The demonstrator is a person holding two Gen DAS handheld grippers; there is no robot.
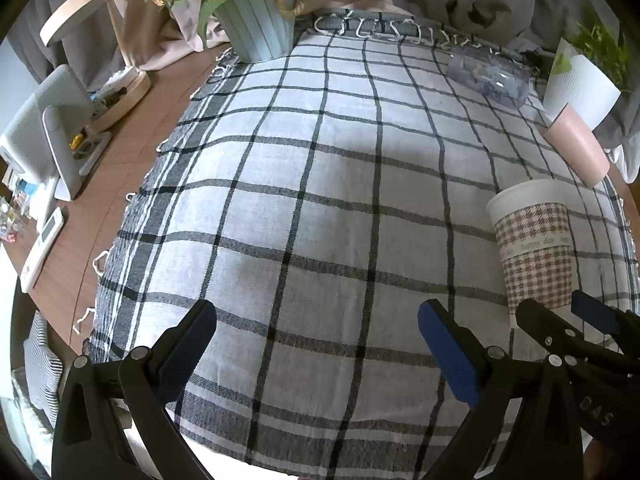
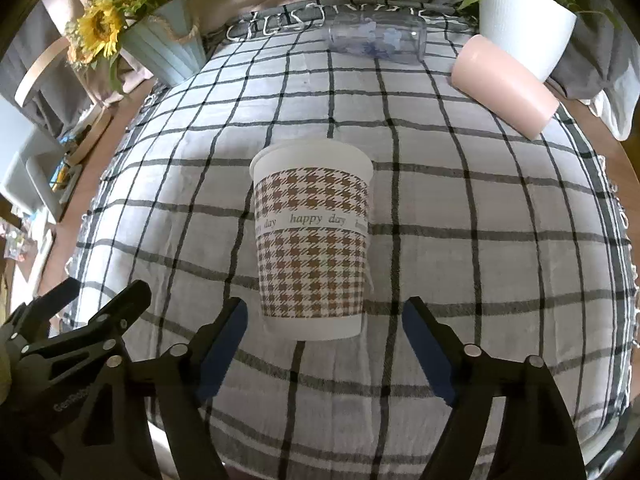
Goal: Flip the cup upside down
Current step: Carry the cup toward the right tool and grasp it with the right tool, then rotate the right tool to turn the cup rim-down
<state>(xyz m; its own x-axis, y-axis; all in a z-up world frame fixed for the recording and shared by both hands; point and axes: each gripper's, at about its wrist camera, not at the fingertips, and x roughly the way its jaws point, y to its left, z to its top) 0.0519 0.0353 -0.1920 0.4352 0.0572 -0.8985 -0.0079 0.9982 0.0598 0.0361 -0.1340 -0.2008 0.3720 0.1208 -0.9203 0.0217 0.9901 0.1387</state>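
A paper cup with a brown houndstooth sleeve reading "happy day" stands upright, mouth up, on the checked cloth. My right gripper is open, its fingers either side of the cup's base and just short of it, not touching. In the left wrist view the same cup is at the right, with the right gripper just below it. My left gripper is open and empty over the cloth, well left of the cup.
A pink cup and a clear glass lie on their sides at the far edge. A white plant pot stands far right, a blue sunflower pot far left. Desk clutter and a remote lie left of the cloth.
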